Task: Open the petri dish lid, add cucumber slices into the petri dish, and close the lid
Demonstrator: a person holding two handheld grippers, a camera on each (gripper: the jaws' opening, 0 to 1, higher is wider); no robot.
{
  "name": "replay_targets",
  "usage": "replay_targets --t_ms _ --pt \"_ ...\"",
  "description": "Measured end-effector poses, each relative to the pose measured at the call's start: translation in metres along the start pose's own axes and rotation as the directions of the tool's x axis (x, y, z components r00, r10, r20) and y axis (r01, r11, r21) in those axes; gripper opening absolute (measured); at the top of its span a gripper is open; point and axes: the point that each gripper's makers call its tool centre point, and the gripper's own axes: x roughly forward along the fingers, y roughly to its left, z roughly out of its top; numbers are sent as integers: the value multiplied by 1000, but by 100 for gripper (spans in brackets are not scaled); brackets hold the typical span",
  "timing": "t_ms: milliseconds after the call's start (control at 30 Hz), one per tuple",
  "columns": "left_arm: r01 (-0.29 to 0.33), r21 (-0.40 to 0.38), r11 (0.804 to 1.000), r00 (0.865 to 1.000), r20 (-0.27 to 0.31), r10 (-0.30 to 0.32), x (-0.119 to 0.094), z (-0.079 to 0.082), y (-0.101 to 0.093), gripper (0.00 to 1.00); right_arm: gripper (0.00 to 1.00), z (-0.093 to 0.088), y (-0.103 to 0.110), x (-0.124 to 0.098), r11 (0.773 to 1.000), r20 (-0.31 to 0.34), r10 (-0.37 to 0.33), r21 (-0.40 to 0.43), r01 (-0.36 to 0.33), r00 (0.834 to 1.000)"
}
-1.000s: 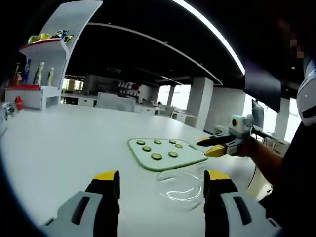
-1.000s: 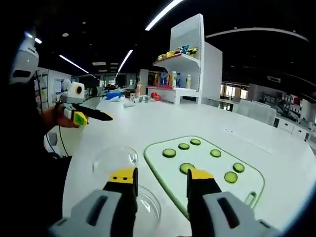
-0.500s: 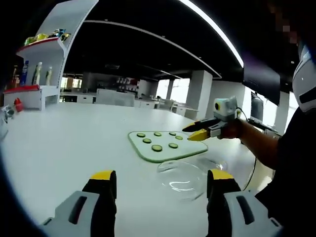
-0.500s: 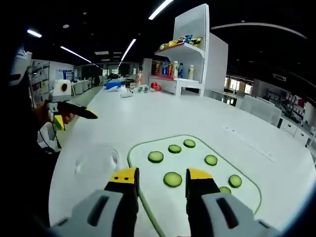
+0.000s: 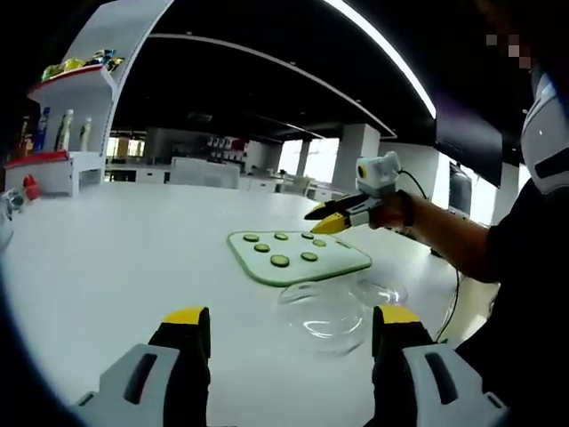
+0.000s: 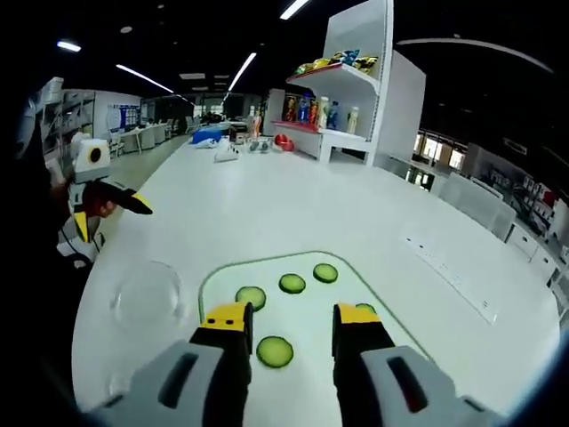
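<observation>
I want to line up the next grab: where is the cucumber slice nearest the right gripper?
In the right gripper view, that cucumber slice lies on the cutting board, between the right gripper's open jaws.

Grey grippers wearing yellow-capped black jaws

The left gripper (image 5: 289, 334) is showing grey moulded bodies with dark slots, black jaws and yellow tips; the right gripper (image 6: 289, 322) is looking the same. A black cable is trailing from the right gripper, and the person is wearing a dark top (image 5: 524, 276).

white table (image 6: 293, 213), shelf unit (image 6: 356, 107), ceiling strip lights (image 5: 382, 53)
</observation>
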Motion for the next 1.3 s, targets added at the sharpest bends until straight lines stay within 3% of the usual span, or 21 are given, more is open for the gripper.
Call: replay_targets --t_ms 700,933,1300 --pt "-11 -19 1000 1000 -4 11 -11 -8 14 74 30 4 -3 61 993 -158 95 -54 -105 983" --pt "-9 -21 1000 1000 -4 9 -13 -10 17 73 28 7 -30 83 993 -190 104 -40 -114 976" --pt "-11 -19 1000 1000 -9 11 -17 -14 23 74 27 1 -37 110 985 -310 146 -40 -166 940"
